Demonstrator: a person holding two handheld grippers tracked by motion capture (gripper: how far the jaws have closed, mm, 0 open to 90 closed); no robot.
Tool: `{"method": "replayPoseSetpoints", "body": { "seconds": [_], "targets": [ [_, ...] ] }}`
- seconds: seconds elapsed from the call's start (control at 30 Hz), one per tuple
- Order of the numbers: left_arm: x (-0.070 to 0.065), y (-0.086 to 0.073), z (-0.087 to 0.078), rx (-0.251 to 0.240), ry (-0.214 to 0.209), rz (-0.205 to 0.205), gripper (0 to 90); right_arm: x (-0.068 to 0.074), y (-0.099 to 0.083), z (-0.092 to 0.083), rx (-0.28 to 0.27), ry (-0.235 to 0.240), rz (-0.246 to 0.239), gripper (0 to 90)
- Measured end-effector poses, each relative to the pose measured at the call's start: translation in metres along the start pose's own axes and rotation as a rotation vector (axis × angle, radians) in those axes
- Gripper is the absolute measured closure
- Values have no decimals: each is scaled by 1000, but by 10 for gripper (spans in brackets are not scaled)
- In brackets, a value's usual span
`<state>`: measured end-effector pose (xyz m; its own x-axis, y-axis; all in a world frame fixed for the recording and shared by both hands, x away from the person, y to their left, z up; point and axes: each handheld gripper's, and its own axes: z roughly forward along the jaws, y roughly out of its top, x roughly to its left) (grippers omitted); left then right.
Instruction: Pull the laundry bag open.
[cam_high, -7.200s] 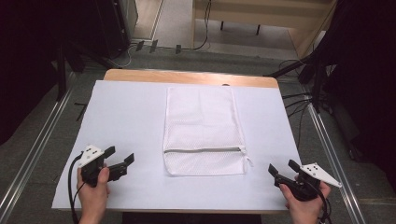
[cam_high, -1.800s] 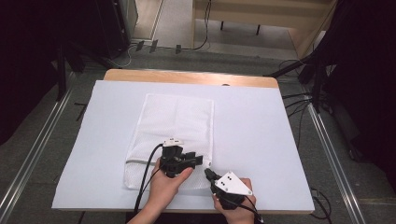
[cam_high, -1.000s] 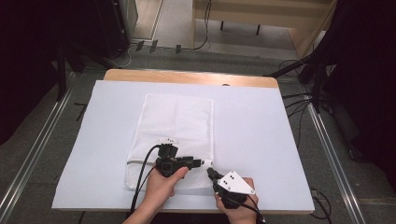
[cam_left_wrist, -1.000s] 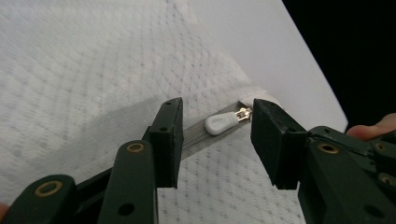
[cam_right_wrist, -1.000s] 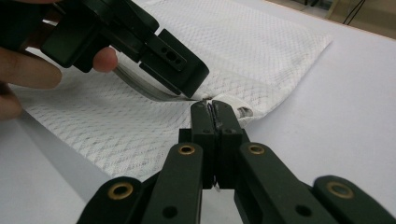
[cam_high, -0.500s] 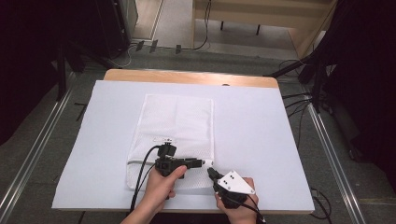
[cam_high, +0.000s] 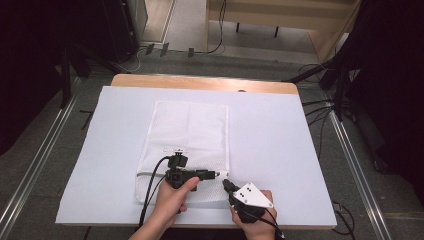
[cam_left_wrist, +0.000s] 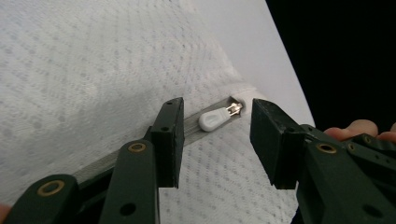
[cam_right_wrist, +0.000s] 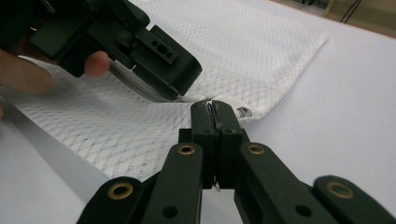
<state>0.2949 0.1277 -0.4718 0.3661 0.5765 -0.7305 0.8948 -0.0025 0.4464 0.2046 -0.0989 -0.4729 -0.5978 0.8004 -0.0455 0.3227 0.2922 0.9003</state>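
The right tongs (cam_right_wrist: 214, 108) are clenching the mesh bag's (cam_high: 192, 135) near corner. The left tongs (cam_left_wrist: 215, 135), released, are straddling the white zip pull (cam_left_wrist: 213, 120) without touching it. The bag is lying flat mid-counter (cam_high: 280, 135).

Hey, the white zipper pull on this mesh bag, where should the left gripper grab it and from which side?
Grip the white zipper pull across its flat teardrop tab, not the small metal slider. It lies flat along the grey zipper tape at the corner of the mesh bag, so probably come from above with the open left gripper, one jaw each side, then close.
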Motion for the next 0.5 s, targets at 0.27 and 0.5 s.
{"method": "replayPoseSetpoints", "body": {
  "seconds": [0.27, 0.5],
  "targets": [
    [5, -1, 3, 9, -75, -58, 543, 2, 0, -1, -5, 3, -7, 900],
    [5, 0, 1, 6, -107, -80, 546, 1, 0, 0, -3, 3, -9, 900]
  ]
}}
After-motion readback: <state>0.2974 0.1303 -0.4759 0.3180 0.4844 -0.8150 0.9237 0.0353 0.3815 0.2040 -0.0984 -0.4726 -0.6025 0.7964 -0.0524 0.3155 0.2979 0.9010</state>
